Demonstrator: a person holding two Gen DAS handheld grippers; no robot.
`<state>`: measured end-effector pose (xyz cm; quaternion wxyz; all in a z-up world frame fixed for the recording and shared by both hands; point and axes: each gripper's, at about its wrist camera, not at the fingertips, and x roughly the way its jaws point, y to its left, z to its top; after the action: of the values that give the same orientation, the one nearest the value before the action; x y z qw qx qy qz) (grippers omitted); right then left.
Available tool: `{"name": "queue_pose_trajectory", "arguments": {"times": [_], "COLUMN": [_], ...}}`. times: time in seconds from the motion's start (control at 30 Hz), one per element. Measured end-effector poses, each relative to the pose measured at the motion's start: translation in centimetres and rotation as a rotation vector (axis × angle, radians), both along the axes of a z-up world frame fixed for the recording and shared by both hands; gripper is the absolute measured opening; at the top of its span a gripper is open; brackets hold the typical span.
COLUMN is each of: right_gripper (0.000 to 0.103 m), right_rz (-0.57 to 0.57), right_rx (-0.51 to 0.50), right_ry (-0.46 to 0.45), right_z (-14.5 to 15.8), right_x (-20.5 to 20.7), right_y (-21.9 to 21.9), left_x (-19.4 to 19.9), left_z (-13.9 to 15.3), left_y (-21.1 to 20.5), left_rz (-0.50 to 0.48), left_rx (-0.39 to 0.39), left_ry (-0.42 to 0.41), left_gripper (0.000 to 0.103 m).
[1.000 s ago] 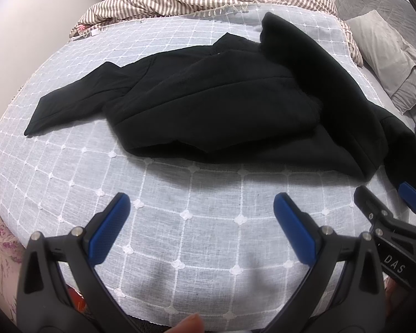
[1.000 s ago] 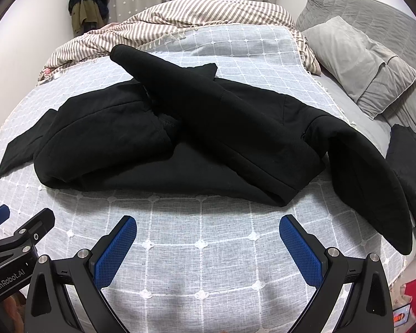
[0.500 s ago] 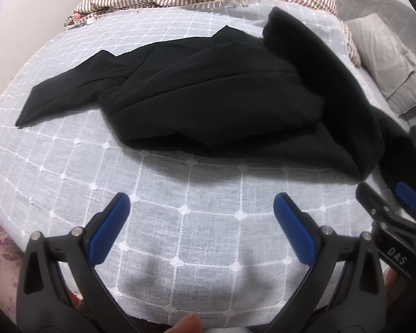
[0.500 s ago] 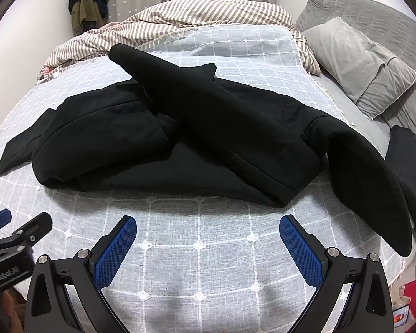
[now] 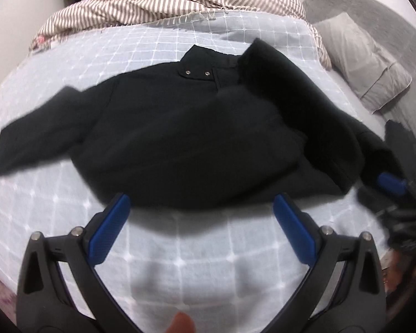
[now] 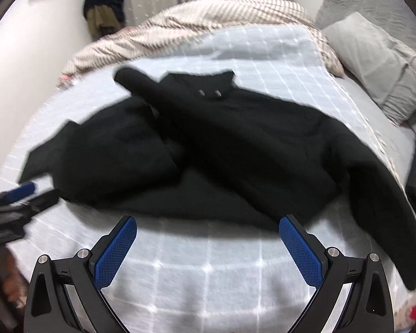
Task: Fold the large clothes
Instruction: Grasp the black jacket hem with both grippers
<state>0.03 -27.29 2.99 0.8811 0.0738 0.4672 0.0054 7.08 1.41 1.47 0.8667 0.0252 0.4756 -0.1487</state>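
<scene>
**Both grippers poised at the jacket's near hem**

A large black padded jacket [image 5: 185, 138] lies spread on the pale blue grid-stitched bedspread [image 5: 180, 249], collar with two metal snaps at twelve o'clock, hem toward the grippers. Its long axis runs nine to three o'clock, sleeve to sleeve. One sleeve lies flat toward nine; another is crossed over the body, and a sleeve trails past the bed's edge near four o'clock in the right wrist view.

The left gripper [image 5: 201, 216] has its blue pads spread wide with nothing between them, and the hem sits just beyond at twelve o'clock. The right gripper [image 6: 208, 238] is likewise gaping and empty, hem just ahead. Both look about equally near.

Bare bedspread lies between hem and grippers, giving room to approach. A striped duvet [image 5: 166, 5] bounds the far side, grey pillows [image 5: 368, 55] crowd two o'clock.
</scene>
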Motion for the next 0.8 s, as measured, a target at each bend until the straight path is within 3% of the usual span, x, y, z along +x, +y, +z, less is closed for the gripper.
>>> {"name": "queue_pose_trajectory", "arguments": {"times": [0.17, 0.37, 0.47, 0.57, 0.6, 0.63, 0.8], "right_gripper": [0.103, 0.099, 0.094, 0.058, 0.034, 0.017, 0.008], "right_rz": [0.069, 0.135, 0.134, 0.124, 0.122, 0.126, 0.132], "right_rx": [0.064, 0.045, 0.030, 0.003, -0.013, -0.022, -0.014], "right_ry": [-0.038, 0.014, 0.007, -0.005, -0.012, -0.005, -0.055], "right_z": [1.9, 0.0, -1.1, -2.0, -2.3, -2.7, -1.8], "right_x": [3.5, 9.5, 12.0, 13.7, 14.1, 14.4, 12.1], "right_y": [-0.4, 0.9, 1.6, 2.2, 2.4, 2.5, 1.6], "left_x": [3.5, 5.7, 6.7, 7.1, 7.0, 6.7, 4.5], "left_z": [0.0, -0.6, -1.3, -1.8, -1.9, -1.9, -0.4], "left_y": [-0.4, -1.3, -2.0, -2.5, -2.5, -2.5, -0.8], "left_rz": [-0.050, -0.136, -0.172, -0.195, -0.200, -0.204, -0.221], "left_rx": [0.005, -0.015, 0.001, 0.012, 0.021, 0.036, 0.040], "left_ry": [-0.010, 0.017, 0.023, 0.020, 0.023, 0.024, -0.002], "left_gripper": [0.102, 0.098, 0.091, 0.068, 0.058, 0.046, 0.021]}}
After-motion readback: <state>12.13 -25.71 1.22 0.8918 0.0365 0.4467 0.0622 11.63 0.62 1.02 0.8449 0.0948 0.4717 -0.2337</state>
